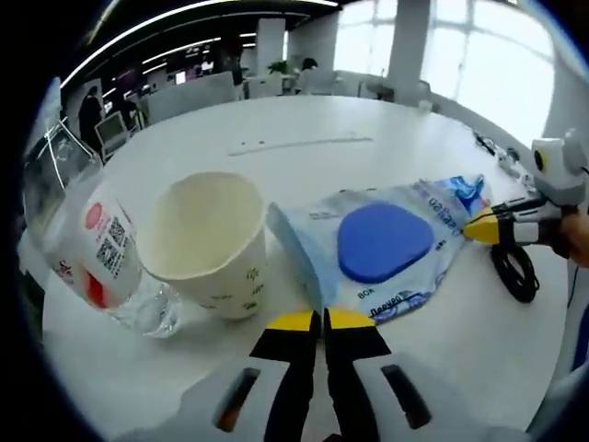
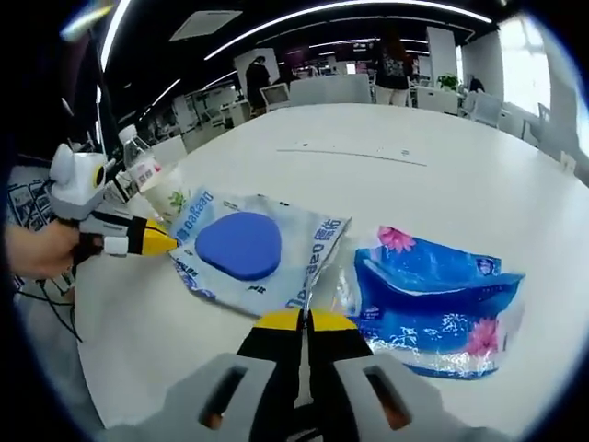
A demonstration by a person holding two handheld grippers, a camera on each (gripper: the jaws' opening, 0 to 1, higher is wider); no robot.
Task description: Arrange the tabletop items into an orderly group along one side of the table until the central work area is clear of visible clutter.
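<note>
White round table point(image 1: 304, 129), office behind. Left gripper view: left gripper point(image 1: 322, 320), yellow-tipped black jaws pressed together, nothing between them, tips just short of the near edge of a flat pale-blue plastic pack with a dark blue rounded patch point(image 1: 382, 241). Left of the pack, touching or nearly so, stands an upright cream paper cup point(image 1: 210, 241), open and tilted slightly in this fisheye. Beside the cup, a clear plastic water bottle with a white-and-red label point(image 1: 101, 253) (leaning, cap out of frame). The other gripper comes in from the right, tips at the pack's far edge. A black cable point(image 1: 515, 272) lies beyond it.

Right gripper view: right gripper point(image 2: 305, 320) clenched, empty, tips at the pack's near edge point(image 2: 248, 249). Just right of the pack, a blue plastic tissue packet with pink flowers point(image 2: 433, 304). The bottle point(image 2: 143, 175) sits behind the left gripper point(image 2: 170, 243), held in a hand point(image 2: 41, 249).
</note>
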